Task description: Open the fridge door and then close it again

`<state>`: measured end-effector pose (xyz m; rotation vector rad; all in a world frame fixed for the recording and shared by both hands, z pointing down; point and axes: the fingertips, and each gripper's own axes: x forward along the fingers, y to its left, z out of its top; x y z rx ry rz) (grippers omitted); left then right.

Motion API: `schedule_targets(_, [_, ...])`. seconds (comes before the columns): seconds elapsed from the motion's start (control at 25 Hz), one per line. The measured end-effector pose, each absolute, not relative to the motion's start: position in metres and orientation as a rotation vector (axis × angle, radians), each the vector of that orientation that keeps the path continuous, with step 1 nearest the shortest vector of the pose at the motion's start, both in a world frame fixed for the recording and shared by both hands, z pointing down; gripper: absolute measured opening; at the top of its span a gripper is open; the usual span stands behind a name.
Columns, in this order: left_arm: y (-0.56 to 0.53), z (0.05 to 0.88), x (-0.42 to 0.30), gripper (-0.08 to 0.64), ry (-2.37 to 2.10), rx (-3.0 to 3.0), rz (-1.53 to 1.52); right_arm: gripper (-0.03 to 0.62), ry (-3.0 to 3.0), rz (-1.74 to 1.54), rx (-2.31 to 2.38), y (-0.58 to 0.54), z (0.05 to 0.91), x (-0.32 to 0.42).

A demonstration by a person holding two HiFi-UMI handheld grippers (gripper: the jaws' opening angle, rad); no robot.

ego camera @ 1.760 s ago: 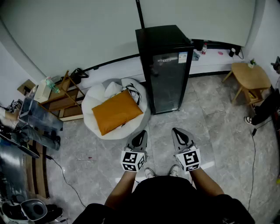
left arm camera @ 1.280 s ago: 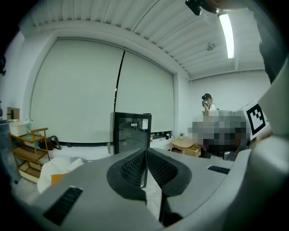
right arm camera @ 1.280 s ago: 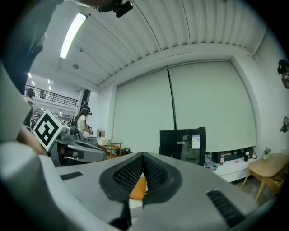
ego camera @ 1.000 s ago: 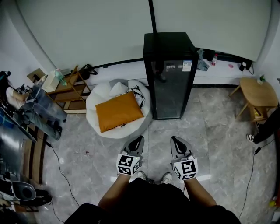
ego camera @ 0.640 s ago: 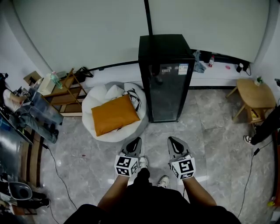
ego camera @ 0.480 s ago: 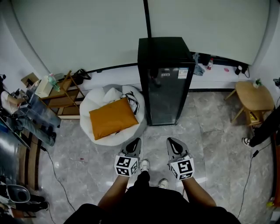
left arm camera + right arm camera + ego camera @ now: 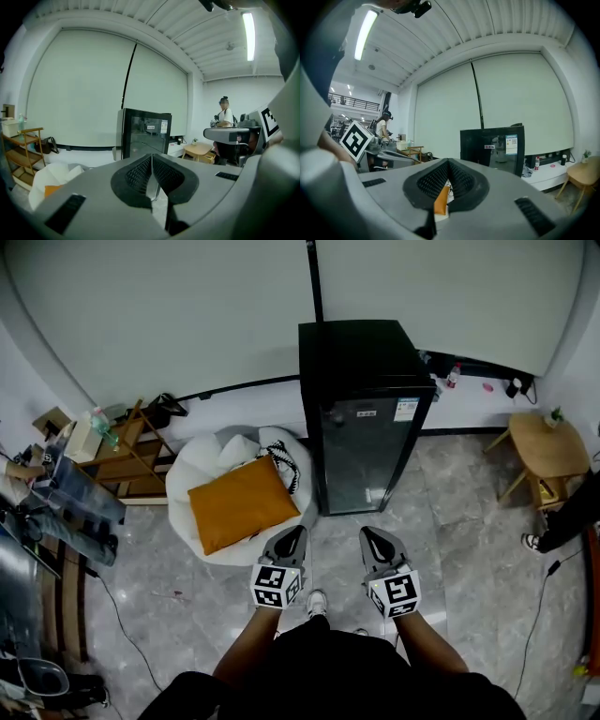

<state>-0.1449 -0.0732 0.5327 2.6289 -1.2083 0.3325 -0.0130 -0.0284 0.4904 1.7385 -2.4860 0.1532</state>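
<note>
A tall black fridge (image 7: 361, 418) with a glass door stands against the back wall, its door closed. It also shows ahead in the left gripper view, fridge (image 7: 145, 133), and in the right gripper view, fridge (image 7: 492, 145). My left gripper (image 7: 293, 534) and right gripper (image 7: 372, 534) are held side by side in front of me, a short way before the fridge and apart from it. Both point at it. The left gripper (image 7: 152, 158) has its jaws pressed together with nothing between them. The right gripper (image 7: 447, 163) is likewise shut and empty.
A white beanbag with an orange cushion (image 7: 239, 502) lies just left of the fridge. A wooden shelf (image 7: 122, 451) stands further left, and a small round wooden table (image 7: 544, 442) to the right. A cable (image 7: 127, 601) runs over the grey tiled floor. A person (image 7: 224, 112) stands far off.
I have stepped closer to the fridge, which now shows larger and nearer to both grippers. Both grippers moved forward together and stayed shut.
</note>
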Motion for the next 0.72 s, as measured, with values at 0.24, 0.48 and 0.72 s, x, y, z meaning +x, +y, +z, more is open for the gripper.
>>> schedule_targets(0.24, [-0.118, 0.536, -0.151, 0.029, -1.153, 2.662, 0.349, 0.017, -2.438, 0.161, 1.757, -0.075, 0.499, -0.021])
schedule_targets(0.48, [-0.152, 0.535, -0.153, 0.029, -1.079, 2.704, 0.347, 0.017, -2.414, 0.172, 1.755, -0.109, 0.504, -0.037])
schedule_targets(0.72, [-0.174, 0.531, -0.147, 0.029, -1.016, 2.756, 0.349, 0.017, -2.406, 0.154, 1.723, -0.124, 0.502, -0.048])
